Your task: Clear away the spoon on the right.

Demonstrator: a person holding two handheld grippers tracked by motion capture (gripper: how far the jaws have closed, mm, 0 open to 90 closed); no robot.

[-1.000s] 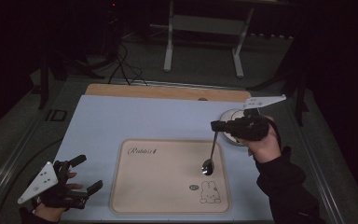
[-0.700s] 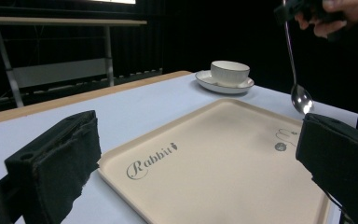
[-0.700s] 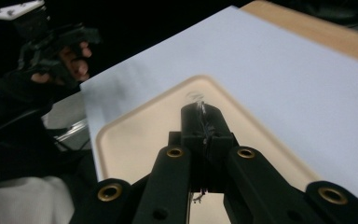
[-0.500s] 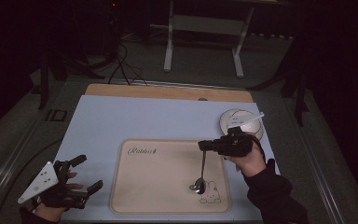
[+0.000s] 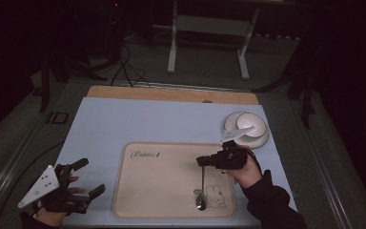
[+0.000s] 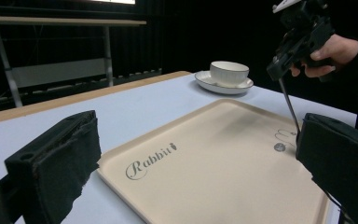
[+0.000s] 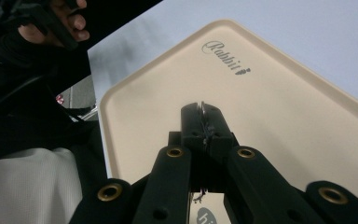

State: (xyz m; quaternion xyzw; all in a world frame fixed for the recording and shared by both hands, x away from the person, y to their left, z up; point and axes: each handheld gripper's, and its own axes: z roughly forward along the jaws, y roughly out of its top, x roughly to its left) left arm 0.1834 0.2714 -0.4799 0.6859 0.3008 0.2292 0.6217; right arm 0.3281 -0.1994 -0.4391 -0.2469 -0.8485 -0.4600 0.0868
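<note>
Over the near right part of the tray [image 5: 171,191], the right gripper [image 5: 204,161] has its jaws pinched tight on the handle of a spoon [image 5: 202,186], which hangs down with its bowl touching or just above the tray beside the little rabbit drawing [image 5: 215,196]. To set it down well, I'd say the handle should be tipped lower until the spoon lies nearly flat, and only then should the jaws part, so it doesn't clatter or bounce off the tray's rim. That hand sits knuckles-up, forearm coming in from the near right edge, with the cup and saucer [image 5: 246,129] behind it. The left gripper [image 5: 91,177] rests at the near left corner of the table [image 5: 124,119], jaws wide apart and holding nothing.
</note>
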